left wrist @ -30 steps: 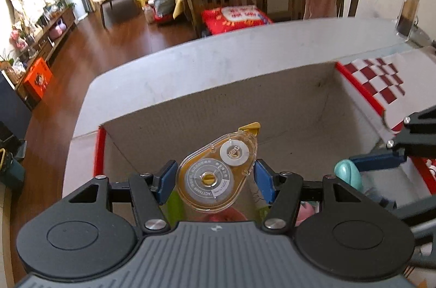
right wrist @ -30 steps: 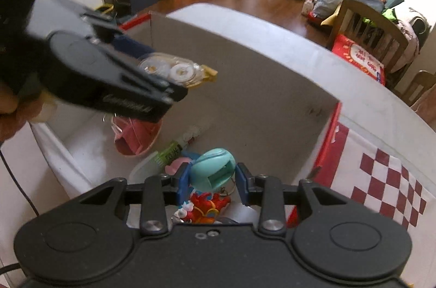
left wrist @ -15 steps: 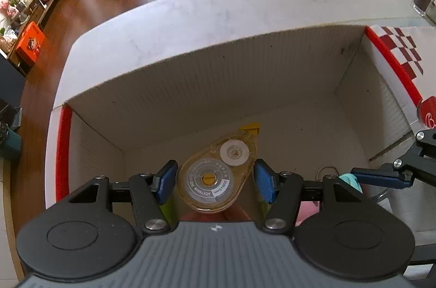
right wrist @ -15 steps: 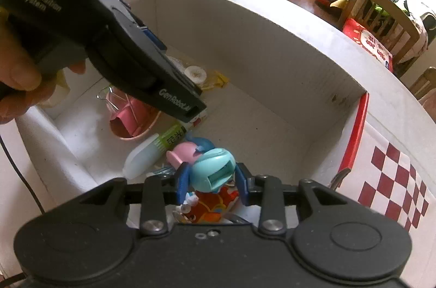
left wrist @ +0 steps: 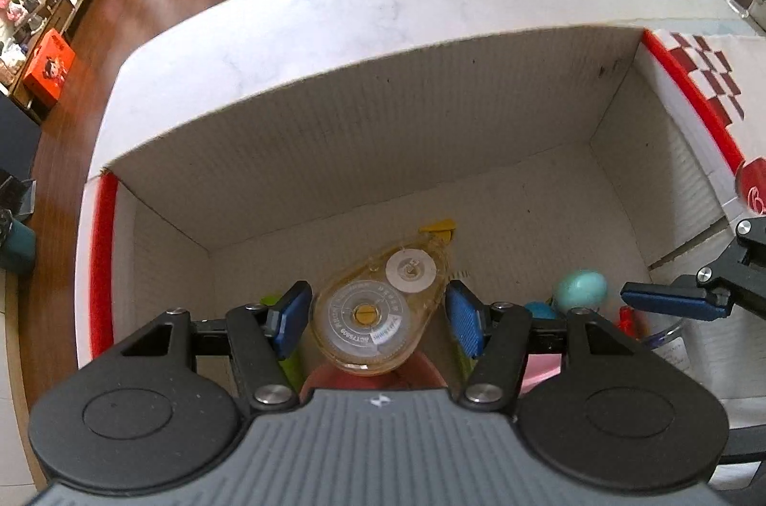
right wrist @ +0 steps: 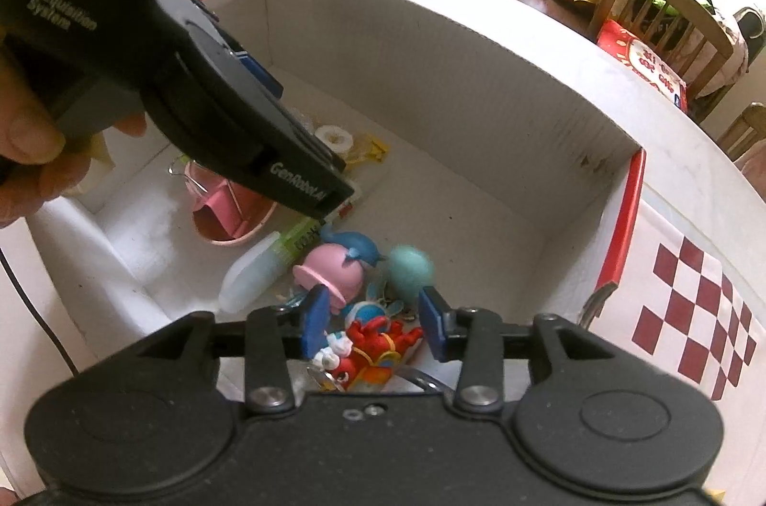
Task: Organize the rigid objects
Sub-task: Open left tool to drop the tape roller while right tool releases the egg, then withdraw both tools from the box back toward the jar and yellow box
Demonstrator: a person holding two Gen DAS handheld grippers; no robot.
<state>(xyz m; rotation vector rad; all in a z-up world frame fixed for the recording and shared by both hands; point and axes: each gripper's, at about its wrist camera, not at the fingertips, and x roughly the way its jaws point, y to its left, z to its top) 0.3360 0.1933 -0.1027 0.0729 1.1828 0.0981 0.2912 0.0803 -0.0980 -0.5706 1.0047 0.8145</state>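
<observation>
Living room, wood floor; white table (left wrist: 383, 27) carries an open white box (left wrist: 383, 132) with red rims.

Left gripper (left wrist: 377, 307): pointed steeply down into the box, pads clamped on the edges of a clear tape dispenser (left wrist: 368, 314). The dispenser hangs low over the box floor, yellow tip towards the far wall. A hand (right wrist: 24, 151) holds this tool.

Right gripper (right wrist: 373, 319): jaws have just been opening, and nothing is pressed between the pads. A teal egg (right wrist: 409, 271) sits beyond the tips, blurred, over the toy pile.

Handling, judged:
- Dispenser: light, rigid thin shell, glossy and likely slippery. Grip across the wide round body, as now. Keep off the yellow tip, which looks fragile.
- Egg: smooth, round, hard. It will likely roll once down. If retaken, grip across its middle.

Count in box:
- dispenser, 1 (held)
- teal egg, 1
- pink bowl (right wrist: 225, 214), 1, with a wire clip in it
- green-and-clear tube (right wrist: 263, 271), 1
- small toys: pink (right wrist: 328, 276), blue (right wrist: 354, 242), red (right wrist: 378, 345); at least 3, tangled, exact total unclear.
</observation>
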